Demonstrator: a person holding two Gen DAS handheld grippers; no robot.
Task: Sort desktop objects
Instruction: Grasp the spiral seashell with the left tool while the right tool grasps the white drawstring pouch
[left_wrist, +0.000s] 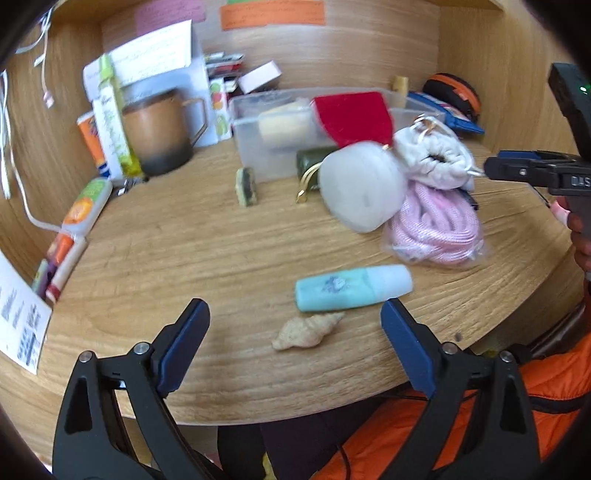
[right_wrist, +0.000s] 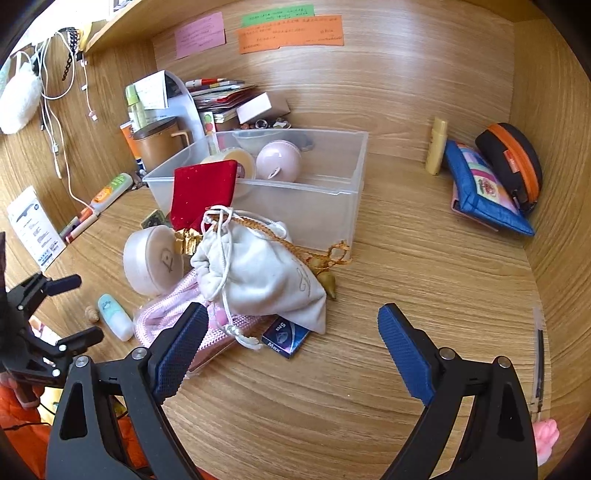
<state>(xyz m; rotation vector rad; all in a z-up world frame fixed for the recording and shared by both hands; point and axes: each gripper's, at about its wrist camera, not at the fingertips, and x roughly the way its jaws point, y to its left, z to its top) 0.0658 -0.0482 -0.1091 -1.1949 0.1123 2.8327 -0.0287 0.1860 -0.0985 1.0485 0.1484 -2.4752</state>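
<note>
A clear plastic bin (right_wrist: 332, 184) stands mid-desk with a pink ball (right_wrist: 279, 160) and a round tin inside. In front of it lie a red velvet pouch (right_wrist: 203, 192), a white drawstring pouch (right_wrist: 266, 273), a round white case (right_wrist: 151, 260), pink cord in a bag (left_wrist: 436, 225), a mint bottle (left_wrist: 351, 288) and a seashell (left_wrist: 306, 330). My left gripper (left_wrist: 295, 321) is open and empty, just before the shell and bottle. My right gripper (right_wrist: 291, 332) is open and empty, close to the white pouch and a small blue box (right_wrist: 286, 338).
A brown mug (left_wrist: 159, 133), boxes and tubes crowd the back left. A blue pencil case (right_wrist: 480, 188), a black-orange case (right_wrist: 513, 158) and a yellow tube (right_wrist: 436, 146) sit at the back right. Cables hang on the left wall. A green-yellow sponge block (left_wrist: 246, 185) stands before the bin.
</note>
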